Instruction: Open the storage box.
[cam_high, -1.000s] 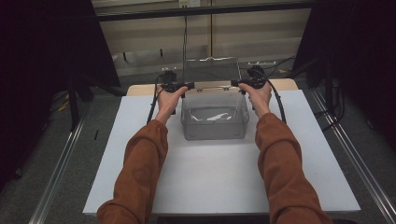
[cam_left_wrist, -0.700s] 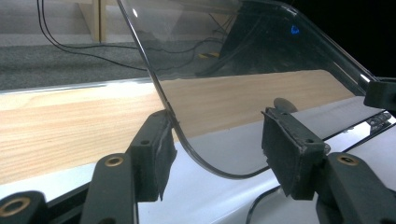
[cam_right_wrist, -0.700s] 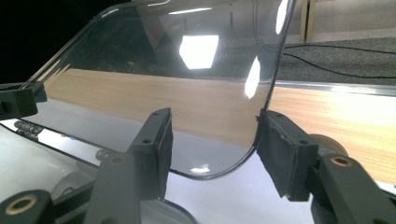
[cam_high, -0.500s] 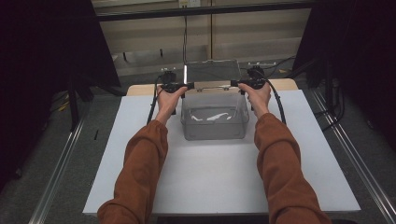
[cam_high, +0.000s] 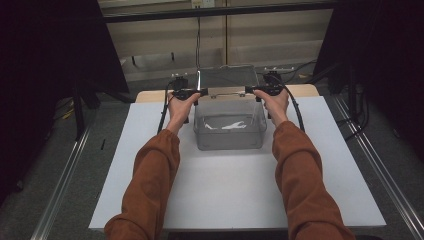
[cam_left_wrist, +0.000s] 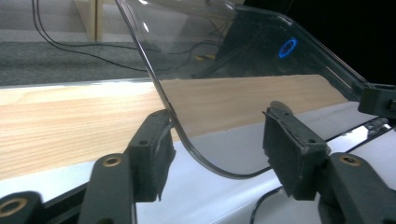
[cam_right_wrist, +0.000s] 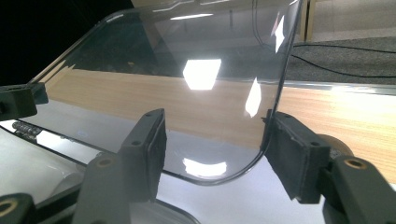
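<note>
My left gripper (cam_left_wrist: 215, 154) and right gripper (cam_right_wrist: 219, 154) have just been opening; each has a lower corner of the clear lid (cam_high: 226, 77) between its jaws, one pad touching the edge, no squeeze. Lid tilts up behind the clear box (cam_high: 229, 131) on the white table (cam_high: 240, 195).

Dim room – dark edges, glare on the clear lid (cam_right_wrist: 201, 73).

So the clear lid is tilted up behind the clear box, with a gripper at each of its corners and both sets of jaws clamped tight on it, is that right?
Not quite: the jaws are open. In the left gripper view the lid touches only one pad of the left gripper; the right gripper is likewise slack. The box is as you say.
</note>
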